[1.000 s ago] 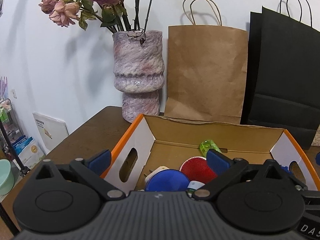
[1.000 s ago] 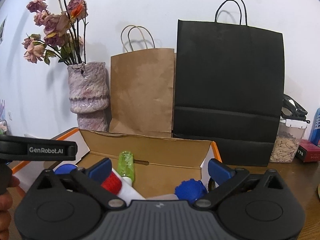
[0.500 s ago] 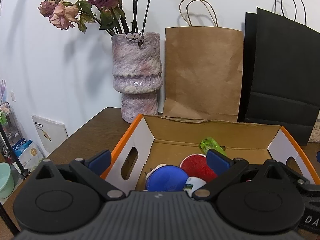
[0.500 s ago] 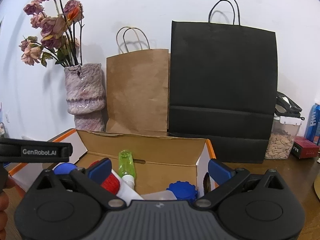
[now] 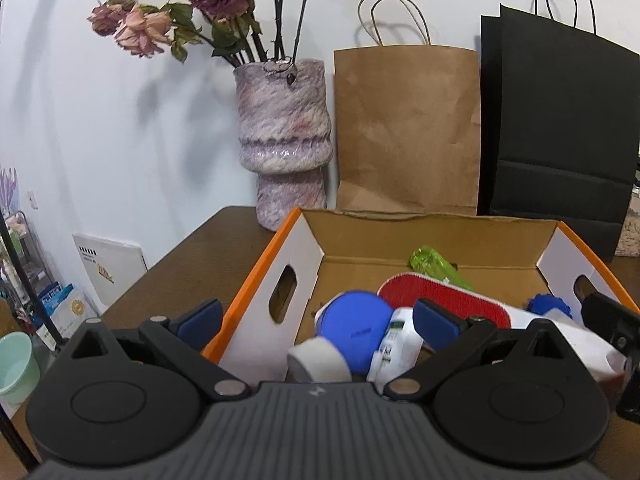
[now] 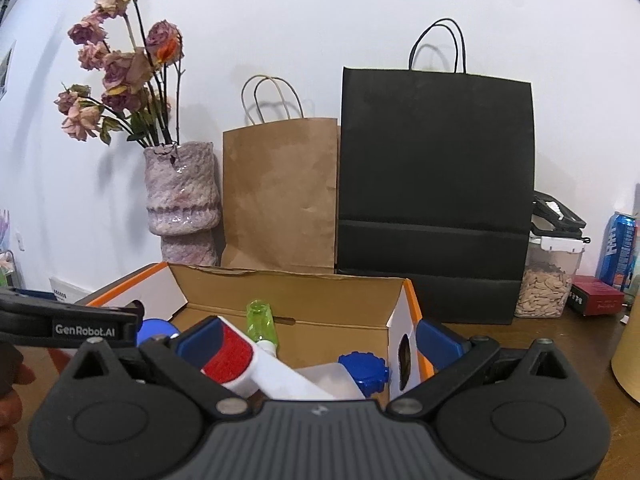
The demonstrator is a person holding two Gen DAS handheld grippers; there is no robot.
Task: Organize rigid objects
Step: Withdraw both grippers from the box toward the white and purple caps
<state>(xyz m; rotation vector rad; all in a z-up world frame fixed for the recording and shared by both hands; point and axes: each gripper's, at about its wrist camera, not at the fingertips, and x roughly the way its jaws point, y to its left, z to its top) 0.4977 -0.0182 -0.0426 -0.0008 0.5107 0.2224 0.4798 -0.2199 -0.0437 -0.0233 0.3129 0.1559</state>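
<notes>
An open cardboard box with an orange rim (image 5: 256, 280) sits on the brown table. Inside lie a red-bristled brush (image 5: 432, 292), a round blue lid (image 5: 356, 320), a green bottle (image 5: 432, 262), a white bottle (image 5: 394, 344) and a blue-capped jar (image 6: 364, 366). My left gripper (image 5: 318, 320) is open and straddles the box's left wall, one finger outside and one over the contents. My right gripper (image 6: 320, 338) is open too; the box's right wall (image 6: 400, 320) stands between its fingers. Neither holds anything.
Behind the box stand a mottled purple vase (image 5: 284, 140) of dried roses, a brown paper bag (image 5: 408, 128) and a black paper bag (image 6: 436, 184). At the right are a seed jar (image 6: 548, 276), a red box (image 6: 596, 300) and a blue can (image 6: 620, 252). The table's edge runs at the left.
Both grippers have risen a little above the box, so more of its contents shows in both views. Both stay open.
</notes>
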